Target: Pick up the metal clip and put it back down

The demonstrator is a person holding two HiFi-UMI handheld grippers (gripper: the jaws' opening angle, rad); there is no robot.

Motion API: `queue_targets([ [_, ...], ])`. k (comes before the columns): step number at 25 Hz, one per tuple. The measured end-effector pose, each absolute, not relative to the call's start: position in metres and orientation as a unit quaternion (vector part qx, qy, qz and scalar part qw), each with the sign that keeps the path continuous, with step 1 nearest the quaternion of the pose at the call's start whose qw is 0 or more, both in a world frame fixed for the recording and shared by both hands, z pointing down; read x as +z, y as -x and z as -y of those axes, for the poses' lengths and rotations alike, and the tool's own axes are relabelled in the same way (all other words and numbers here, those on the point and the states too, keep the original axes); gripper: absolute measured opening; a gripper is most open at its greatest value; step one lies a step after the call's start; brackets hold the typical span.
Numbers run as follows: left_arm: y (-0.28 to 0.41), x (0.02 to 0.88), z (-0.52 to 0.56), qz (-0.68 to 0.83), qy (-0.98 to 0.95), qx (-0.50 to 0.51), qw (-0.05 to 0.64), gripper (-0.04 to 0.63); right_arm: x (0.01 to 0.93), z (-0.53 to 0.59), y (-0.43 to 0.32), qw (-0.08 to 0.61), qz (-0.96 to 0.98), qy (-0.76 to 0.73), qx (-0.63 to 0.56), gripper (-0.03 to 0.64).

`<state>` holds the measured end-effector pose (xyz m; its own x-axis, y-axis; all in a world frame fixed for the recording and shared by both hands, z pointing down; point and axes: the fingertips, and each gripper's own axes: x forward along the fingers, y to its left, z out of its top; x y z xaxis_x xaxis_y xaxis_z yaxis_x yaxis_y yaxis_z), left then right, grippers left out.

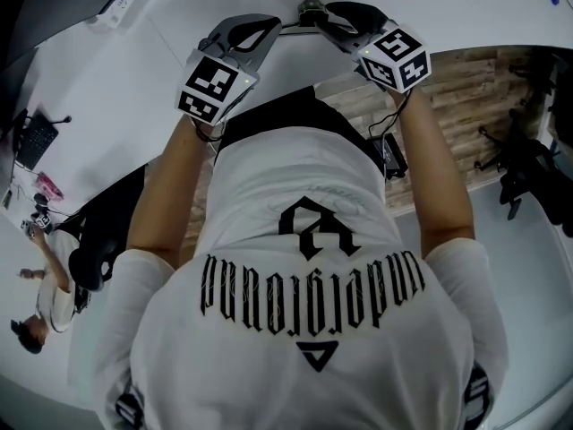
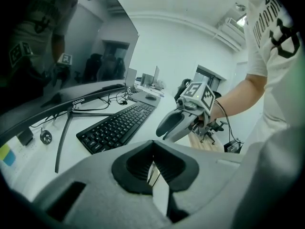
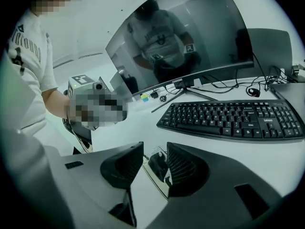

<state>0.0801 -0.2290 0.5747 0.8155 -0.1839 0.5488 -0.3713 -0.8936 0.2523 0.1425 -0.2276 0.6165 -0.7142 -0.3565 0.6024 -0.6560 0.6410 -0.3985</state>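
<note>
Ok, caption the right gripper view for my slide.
Open hand-held gripper above the white desk, metal clip between its jaws, black keyboard behind.

The metal clip (image 3: 156, 162) has a dark matt body with bright wire. The desk (image 3: 143, 123) is smooth white, the keyboard (image 3: 233, 120) matt black plastic, the monitor screen (image 3: 181, 37) glossy.

Ahead of my right gripper (image 3: 155, 152) the keyboard (image 3: 233, 120) blocks the right side, and the monitor (image 3: 190, 37) and its stand (image 3: 190, 92) wall off the back. I see bare desk (image 3: 143, 123) open between keyboard and near edge. My left gripper (image 2: 152, 149) sits close alongside.
</note>
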Motion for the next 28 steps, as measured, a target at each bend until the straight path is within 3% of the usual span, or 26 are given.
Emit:
queue_targets([
  [19, -0.091, 0.598, 0.221, 0.129, -0.930, 0.273, 0.211, 0.014, 0.666, 0.225, -0.139, 0.293, 0.868, -0.248, 0.315, 0.120],
  [28, -0.087, 0.603, 0.219, 0.133, -0.928, 0.273, 0.216, 0.014, 0.665, 0.225, -0.137, 0.287, 0.873, -0.245, 0.309, 0.080],
])
